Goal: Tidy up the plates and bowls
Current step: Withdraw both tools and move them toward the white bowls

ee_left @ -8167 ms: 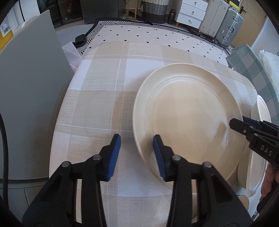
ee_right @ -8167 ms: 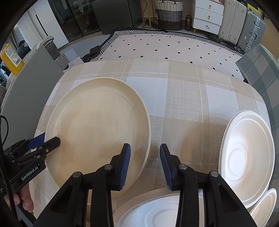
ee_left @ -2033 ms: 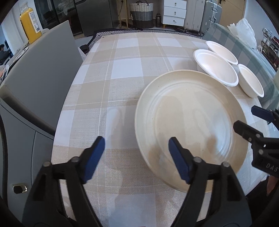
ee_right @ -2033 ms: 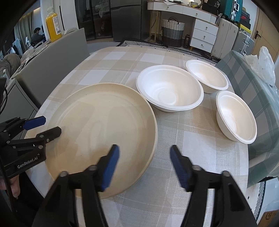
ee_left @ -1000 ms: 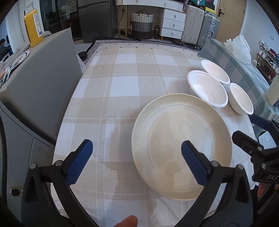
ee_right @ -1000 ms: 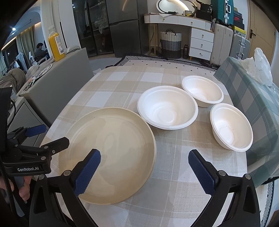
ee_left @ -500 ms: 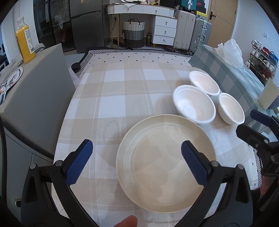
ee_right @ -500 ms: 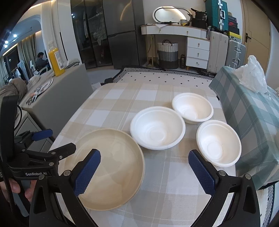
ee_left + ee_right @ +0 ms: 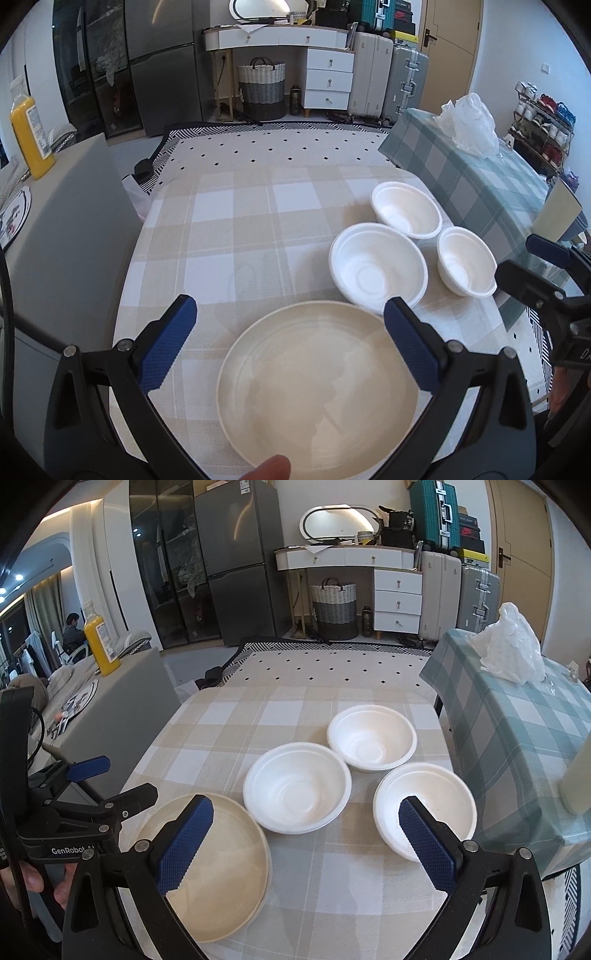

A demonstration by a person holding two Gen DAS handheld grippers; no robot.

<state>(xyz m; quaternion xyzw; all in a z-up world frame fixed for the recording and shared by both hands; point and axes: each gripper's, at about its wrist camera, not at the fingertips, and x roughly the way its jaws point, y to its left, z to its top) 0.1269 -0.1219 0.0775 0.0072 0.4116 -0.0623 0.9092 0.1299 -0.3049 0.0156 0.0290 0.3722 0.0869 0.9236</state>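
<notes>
A large cream plate (image 9: 317, 391) (image 9: 218, 878) lies flat near the front edge of the checked table (image 9: 229, 236). Three white bowls stand apart behind it to the right: a big one (image 9: 378, 269) (image 9: 297, 786), a far one (image 9: 406, 210) (image 9: 371, 738) and a right one (image 9: 465, 266) (image 9: 424, 808). My left gripper (image 9: 290, 341) hangs open above the plate, holding nothing. My right gripper (image 9: 304, 840) is open too, above the table between the plate and the right bowl. Each gripper shows at the other view's edge.
A grey cabinet (image 9: 55, 236) with a yellow bottle (image 9: 27, 136) flanks the table's left side. A table under a green checked cloth (image 9: 517, 731) with a plastic bag (image 9: 511, 646) stands on the right. A patterned rug, basket and drawers lie beyond.
Both grippers let go of the plate, opened wide, then pulled back and up; the plate now rests on the table and the three bowls have come into view.
</notes>
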